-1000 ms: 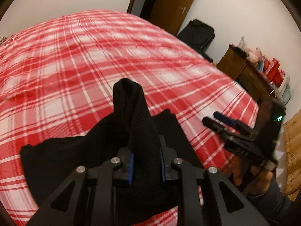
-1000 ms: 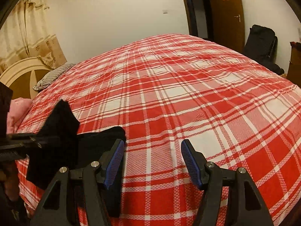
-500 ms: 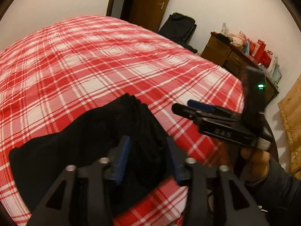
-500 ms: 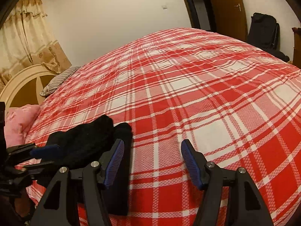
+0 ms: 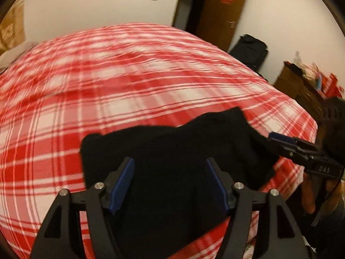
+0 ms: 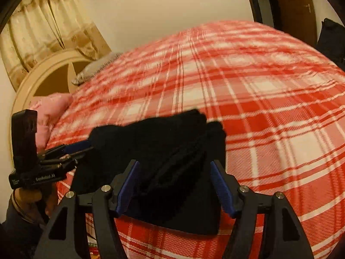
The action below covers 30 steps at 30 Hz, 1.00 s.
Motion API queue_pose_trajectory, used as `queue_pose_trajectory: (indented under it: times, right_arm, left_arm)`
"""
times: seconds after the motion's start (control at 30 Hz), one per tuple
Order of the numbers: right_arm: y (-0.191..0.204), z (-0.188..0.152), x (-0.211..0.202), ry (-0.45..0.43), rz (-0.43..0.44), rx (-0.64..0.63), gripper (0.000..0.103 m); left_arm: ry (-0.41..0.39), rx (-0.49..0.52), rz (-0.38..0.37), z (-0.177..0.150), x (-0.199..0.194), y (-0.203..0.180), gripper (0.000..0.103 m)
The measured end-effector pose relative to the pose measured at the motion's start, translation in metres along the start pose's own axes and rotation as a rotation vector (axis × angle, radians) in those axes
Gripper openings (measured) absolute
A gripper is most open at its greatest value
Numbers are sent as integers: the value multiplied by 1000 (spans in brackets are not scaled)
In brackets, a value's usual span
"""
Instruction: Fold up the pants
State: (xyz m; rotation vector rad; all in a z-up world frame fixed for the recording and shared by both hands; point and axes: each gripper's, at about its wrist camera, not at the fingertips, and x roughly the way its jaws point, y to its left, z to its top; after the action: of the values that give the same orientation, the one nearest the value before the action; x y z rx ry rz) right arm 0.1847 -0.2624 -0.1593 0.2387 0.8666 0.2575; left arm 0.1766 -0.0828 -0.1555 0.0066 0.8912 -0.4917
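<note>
The pants (image 5: 172, 151) are matt black knit cloth on a woven red-and-white plaid bedspread (image 5: 129, 75), while each gripper, left gripper (image 5: 171, 182) and right gripper (image 6: 175, 186), shows matt black plastic with ribbed blue pads (image 5: 123, 181) and shiny metal screws (image 5: 239, 185).

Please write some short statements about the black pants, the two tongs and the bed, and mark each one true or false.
1. The black pants lie on a red and white checked bedspread. True.
2. The left tongs are clamped shut on the pants. False: their jaws stand open, with the cloth between them.
3. The right tongs are open. True.
4. The pants hang from the brown door. False: they rest on the bed.
5. A pink pillow lies by the headboard. True.
</note>
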Motion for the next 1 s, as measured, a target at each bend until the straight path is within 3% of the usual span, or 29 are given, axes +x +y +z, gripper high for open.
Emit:
queue_pose_trajectory:
  times: [0.03,0.13,0.27,0.43,0.7,0.77,0.83,0.9,1.0]
  right_arm:
    - [3,-1,1,11,2,-13,27]
    - [3,-5,-8,-2,-7,-26,17]
    - [-16,-13,-13,15,-12,22,16]
    - [-48,-21,6,67,42,137,16]
    - [-56,-25,1,71,53,170,16]
    - [-56,-22,-3,70,61,177,18]
    - [-50,-13,-12,33,10,153,33]
    - [-43,1,-24,-29,-21,134,42]
    - [-20,25,-38,-121,28,83,58]
  left_arm:
    - [5,-15,8,-2,2,5,70]
    - [7,-41,4,-5,5,13,70]
    - [-2,-41,4,-5,5,17,70]
    - [-12,-27,5,-10,9,20,74]
    - [-24,-3,9,-13,8,17,79]
    - [-26,-2,10,-13,8,16,81]
    - [-20,0,17,-14,9,15,81]
    - [-22,-3,13,-14,8,15,81]
    - [-22,-5,7,-14,7,14,81]
